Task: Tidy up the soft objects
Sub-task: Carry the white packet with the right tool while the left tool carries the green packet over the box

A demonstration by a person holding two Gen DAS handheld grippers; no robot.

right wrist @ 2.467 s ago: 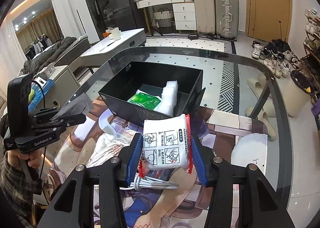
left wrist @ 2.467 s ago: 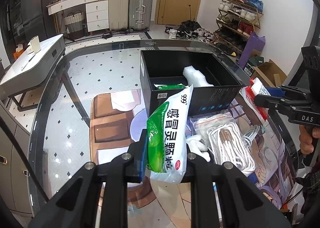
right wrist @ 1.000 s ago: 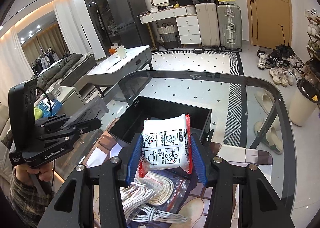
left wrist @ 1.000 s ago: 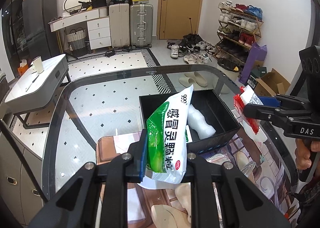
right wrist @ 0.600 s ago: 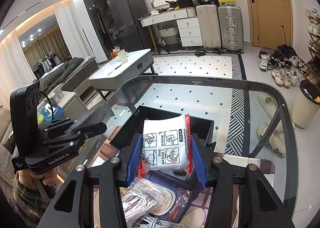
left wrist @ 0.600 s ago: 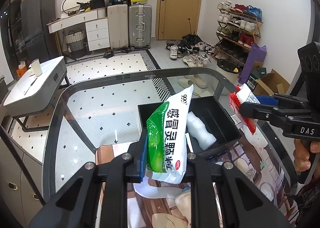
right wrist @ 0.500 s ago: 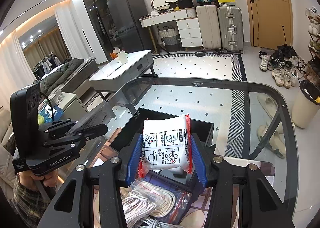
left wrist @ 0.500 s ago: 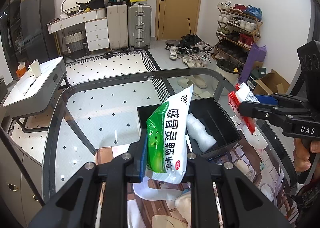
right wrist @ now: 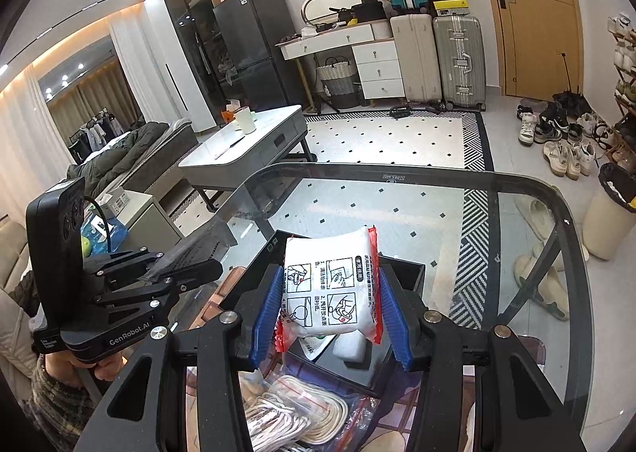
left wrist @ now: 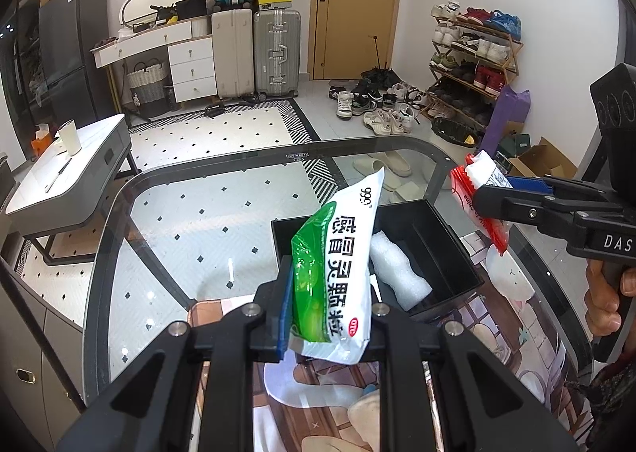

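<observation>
Left gripper (left wrist: 332, 309) is clamped on the green-and-white sachet (left wrist: 338, 273), the pack standing upright between the jaws and sticking out above them; beyond and below those jaws sits the black box (left wrist: 445, 249) on the glass table (left wrist: 167, 221), a white foam piece (left wrist: 397, 273) lying inside it just past the sachet's right edge; over to the right of the left jaws, the right gripper (right wrist: 330, 313) is up in the air, its blue pads (right wrist: 391, 317) squeezing the white pack with red edges (right wrist: 332, 289) from both sides; under the right jaws, the box's open top shows foam and a green-printed packet, and nearer than the jaws lies a clear bag of white cord (right wrist: 294, 412) on the table.
</observation>
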